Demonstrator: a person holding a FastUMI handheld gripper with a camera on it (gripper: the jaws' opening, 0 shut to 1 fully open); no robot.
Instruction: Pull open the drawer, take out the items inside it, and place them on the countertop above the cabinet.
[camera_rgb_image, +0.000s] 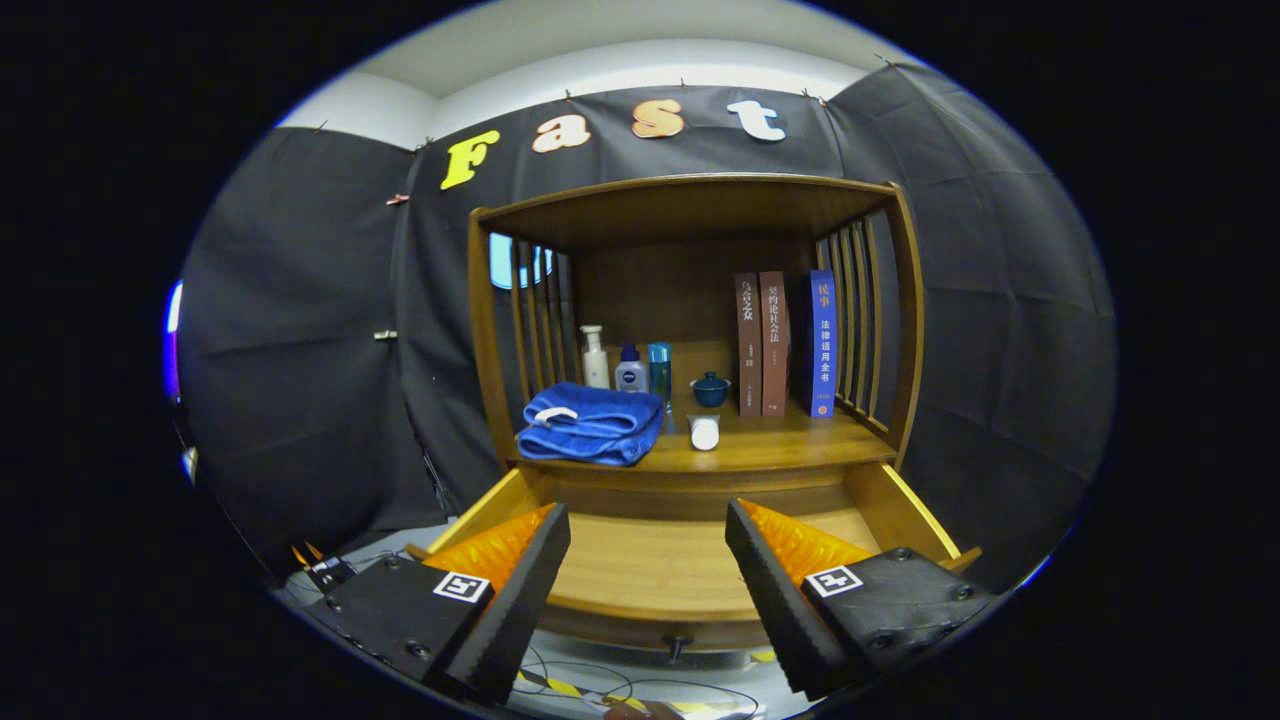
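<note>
The wooden drawer (650, 570) is pulled out toward me below the cabinet's countertop (780, 450); its bare wooden floor shows between my fingers. My gripper (648, 520) hovers open above the drawer's front, with nothing between the fingers. On the countertop beyond the fingers lie a folded blue towel (592, 424) at the left and a small white cylinder (705, 433) on its side in the middle.
At the back of the countertop stand three small bottles (628, 367), a dark blue lidded cup (710, 389) and three upright books (785, 345). Slatted wooden sides and a wooden top board enclose the shelf. Cables lie on the floor below the drawer knob (678, 643).
</note>
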